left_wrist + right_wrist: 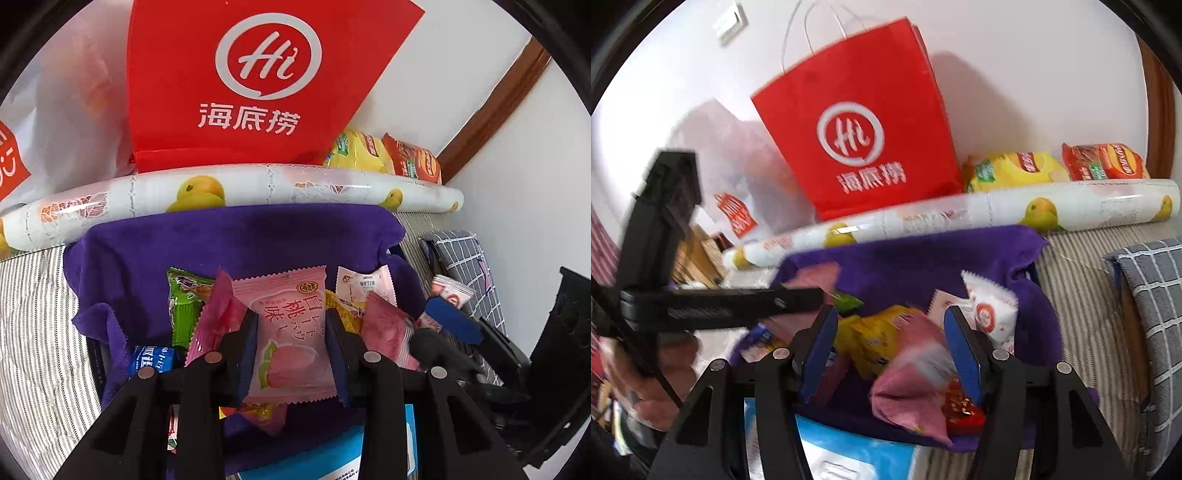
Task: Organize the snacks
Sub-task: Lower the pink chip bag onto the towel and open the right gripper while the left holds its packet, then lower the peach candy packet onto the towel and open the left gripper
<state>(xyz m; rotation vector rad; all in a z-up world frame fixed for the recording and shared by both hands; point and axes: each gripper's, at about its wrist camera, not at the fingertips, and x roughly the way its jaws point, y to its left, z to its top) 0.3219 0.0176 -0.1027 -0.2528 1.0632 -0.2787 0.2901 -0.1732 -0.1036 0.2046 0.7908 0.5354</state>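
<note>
The left gripper (291, 332) is clenched on a pink snack packet (291, 332), its blue pads pressing both side edges; the wrapper carries a round gold emblem and white characters reading 白桃味 above a picture of a pink cake. The packet hangs over a purple cloth (236, 236) strewn with other snacks: a green wrapper (184, 306) to the left, a blue one with white characters (151, 360) at the near left, a second pink wrapper (388, 336) and a yellow one (345, 306) to the right, and a white packet (364, 284) behind them.

The right gripper (888, 345) is released, its jaws standing apart with nothing pressed between the pads; a blurred pink wrapper (912, 391) lies below them, just beside a red wrapper (964, 410) and yellow packets (871, 336). A white packet with a red round mark (991, 314) sits just past the right pad, its print too blurred to read.

Bare purple cloth lies open beyond the pile, up to the far edge, where a long roll of fruit-printed sheet (236, 192) bounds it. The striped tabletop (33, 314) is free on the left; a grey checked cushion (1152, 306) closes the right side.

Behind the roll stands a red paper bag (258, 74) marked "Hi" and 海底捞, with yellow (1015, 168) and red chip bags (1104, 160) beside it against the white wall
</note>
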